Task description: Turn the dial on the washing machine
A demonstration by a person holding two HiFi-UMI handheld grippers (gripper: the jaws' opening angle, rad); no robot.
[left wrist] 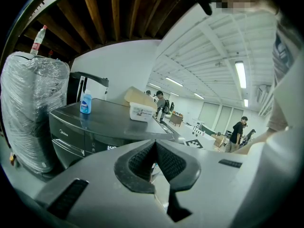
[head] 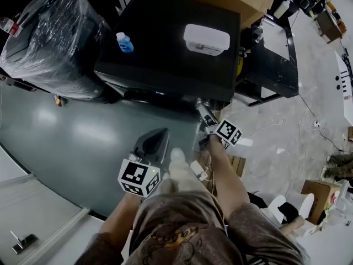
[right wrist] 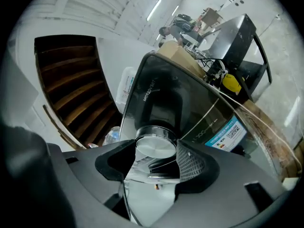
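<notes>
At the far left a plastic-wrapped bundle (head: pixel 52 37) is standing beside the washing machine (head: pixel 165 48), clear of the work. The left gripper (left wrist: pixel 155 148) is hanging low in front of the person, well apart from the machine, with its pads pressing together on nothing. On the machine's dark lid a blue bottle (head: pixel 124 42) and a white container (head: pixel 206 39) are sitting back from the front edge, out of the way. Further right, the right gripper (head: pixel 202 107) is reaching into the front panel near the machine's right corner. In the right gripper view its jaws are sitting one on each side of the round silver dial (right wrist: pixel 154 146), seemingly clamping its rim. So the approach and the grip are looking done, while the turn itself seems to be what is left. No pointer mark is showing, so how far the dial is set cannot be told. The dial is standing proud of the panel with nothing crowding it. Open floor and a black metal stand (head: pixel 270 65) are lying off to the right, which should be leaving the wrist room to roll.
</notes>
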